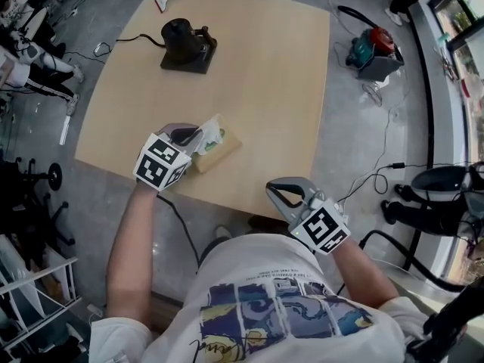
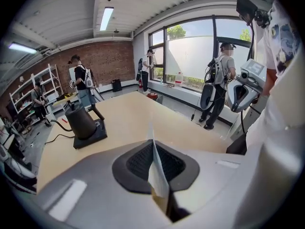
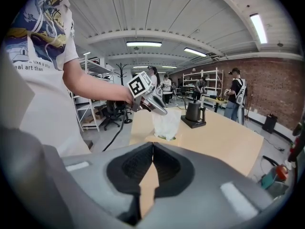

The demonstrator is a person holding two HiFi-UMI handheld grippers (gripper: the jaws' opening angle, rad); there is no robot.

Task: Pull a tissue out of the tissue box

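Observation:
The tan tissue box [image 1: 221, 152] lies near the table's front edge. A white tissue [image 1: 210, 136] rises out of its slot, and my left gripper [image 1: 198, 133] is shut on the tissue's top. In the left gripper view the tissue [image 2: 156, 173] shows as a thin sheet pinched between the dark pads of the left gripper [image 2: 153, 146]. The right gripper view shows the tissue [image 3: 167, 123] hanging from the left gripper [image 3: 159, 109] above the box [image 3: 151, 138]. My right gripper [image 1: 274, 192] hovers off the table's front edge, to the box's right, shut with nothing in it [image 3: 152, 145].
A black kettle on its base [image 1: 184, 44] stands at the far side of the wooden table [image 1: 272, 89], with a cord running left. A red and white tool [image 1: 171, 0] lies at the far edge. People, shelves and cables surround the table.

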